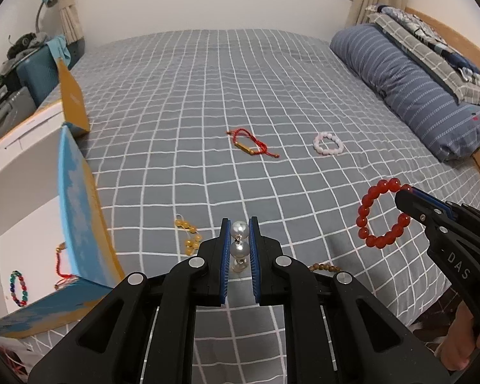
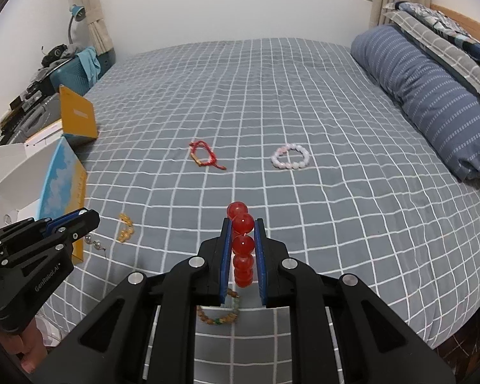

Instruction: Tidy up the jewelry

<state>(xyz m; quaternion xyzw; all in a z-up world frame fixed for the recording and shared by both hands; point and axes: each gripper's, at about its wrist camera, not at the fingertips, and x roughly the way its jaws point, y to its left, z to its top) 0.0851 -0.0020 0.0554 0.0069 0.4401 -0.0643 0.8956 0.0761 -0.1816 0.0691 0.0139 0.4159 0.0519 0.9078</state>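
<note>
My left gripper is shut on a pearl bracelet, held above the grey checked bed; it shows at the left of the right wrist view. My right gripper is shut on a red bead bracelet, which hangs as a ring in the left wrist view from the gripper. On the bed lie a red cord bracelet, a pink-white bead bracelet, yellow beads and a brown bead bracelet.
An open blue and yellow box stands at the bed's left edge, with a colourful bead bracelet and a red string bracelet inside. A blue striped pillow lies at the right. A cluttered desk is at far left.
</note>
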